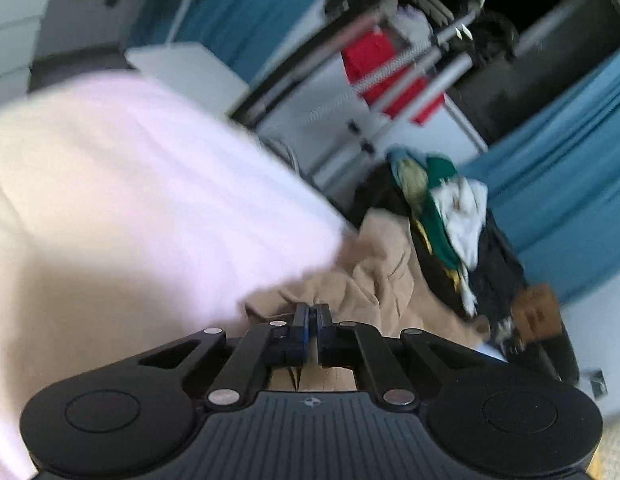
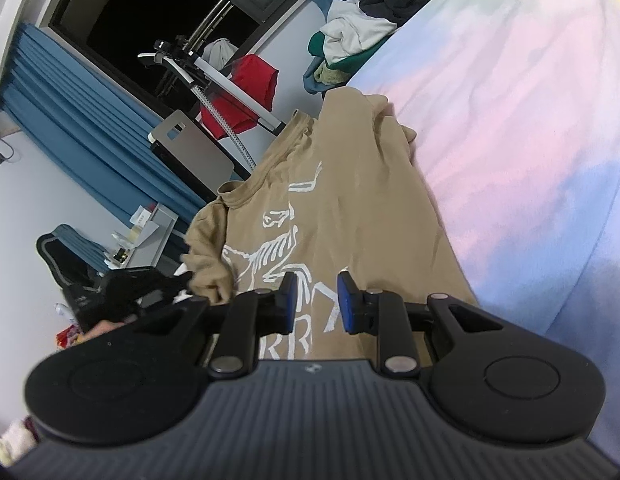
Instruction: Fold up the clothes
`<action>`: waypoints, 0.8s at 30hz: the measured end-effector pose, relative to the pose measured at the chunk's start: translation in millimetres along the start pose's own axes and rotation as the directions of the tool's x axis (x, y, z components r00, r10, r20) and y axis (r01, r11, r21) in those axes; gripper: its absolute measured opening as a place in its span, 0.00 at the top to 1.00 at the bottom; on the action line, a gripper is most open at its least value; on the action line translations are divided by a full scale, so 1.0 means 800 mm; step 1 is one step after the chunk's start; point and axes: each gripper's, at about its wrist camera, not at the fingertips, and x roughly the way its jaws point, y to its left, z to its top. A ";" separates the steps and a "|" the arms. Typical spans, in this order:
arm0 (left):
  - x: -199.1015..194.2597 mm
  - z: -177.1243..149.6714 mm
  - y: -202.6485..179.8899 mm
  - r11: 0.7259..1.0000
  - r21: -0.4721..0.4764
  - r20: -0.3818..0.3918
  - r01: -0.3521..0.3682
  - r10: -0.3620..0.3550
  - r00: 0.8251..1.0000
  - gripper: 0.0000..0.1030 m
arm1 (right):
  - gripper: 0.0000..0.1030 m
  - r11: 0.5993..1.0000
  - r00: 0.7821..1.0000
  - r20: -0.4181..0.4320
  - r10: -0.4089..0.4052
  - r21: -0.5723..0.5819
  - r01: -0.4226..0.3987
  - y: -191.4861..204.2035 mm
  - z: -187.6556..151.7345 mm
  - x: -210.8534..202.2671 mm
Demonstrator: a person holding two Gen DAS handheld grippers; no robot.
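Note:
A tan T-shirt (image 2: 342, 200) with a white skeleton print lies on the pastel bed sheet (image 2: 510, 120), collar toward the far edge. My right gripper (image 2: 317, 300) is open just above the shirt's printed lower part. My left gripper (image 1: 312, 316) is shut on a fold of the tan shirt (image 1: 390, 276). It shows in the right wrist view (image 2: 157, 284) at the shirt's left sleeve. The left wrist view is blurred by motion.
A pile of dark, green and white clothes (image 1: 450, 216) lies at the bed's far end (image 2: 362, 36). A drying rack with a red garment (image 2: 245, 92) stands by the blue curtains (image 2: 81, 120) and dark window. A desk and chair (image 2: 69, 256) stand left.

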 end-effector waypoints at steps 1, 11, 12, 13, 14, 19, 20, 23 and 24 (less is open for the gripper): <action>-0.009 0.012 0.000 1.000 0.024 0.023 -0.007 0.006 1.000 0.97 | 0.75 1.000 1.000 0.000 -0.003 -0.003 0.003 0.000 -0.001 0.000; -0.025 0.124 0.008 0.764 0.486 0.274 -0.424 0.328 0.904 0.97 | 0.75 0.997 0.999 -0.017 -0.045 -0.056 0.044 0.005 -0.007 0.015; -0.018 0.127 0.015 0.740 0.492 0.282 -0.459 0.364 0.888 0.97 | 0.75 0.997 0.999 -0.019 -0.051 -0.058 0.050 0.005 -0.007 0.017; -0.010 0.129 0.025 0.745 0.472 0.271 -0.471 0.386 0.882 0.96 | 0.75 0.997 0.998 -0.019 -0.056 -0.060 0.055 0.004 -0.008 0.018; -0.002 0.132 0.037 0.761 0.442 0.254 -0.476 0.403 0.879 0.96 | 0.75 0.996 0.998 -0.020 -0.061 -0.063 0.060 0.004 -0.008 0.020; -0.020 0.118 0.104 0.913 0.225 0.125 -0.341 0.320 0.939 0.68 | 0.75 0.996 0.997 -0.028 -0.067 -0.069 0.065 0.005 -0.009 0.026; -0.030 0.113 0.116 0.940 0.171 0.102 -0.296 0.282 0.954 0.62 | 0.75 0.996 0.997 -0.030 -0.067 -0.069 0.064 0.006 -0.010 0.027; -0.057 0.099 0.154 0.987 -0.025 0.074 -0.161 0.162 0.984 0.42 | 0.75 0.996 0.997 -0.033 -0.063 -0.067 0.061 0.006 -0.011 0.028; -0.066 0.095 0.168 0.988 -0.102 0.066 -0.114 0.121 0.990 0.38 | 0.75 0.996 0.998 -0.034 -0.060 -0.065 0.058 0.006 -0.011 0.027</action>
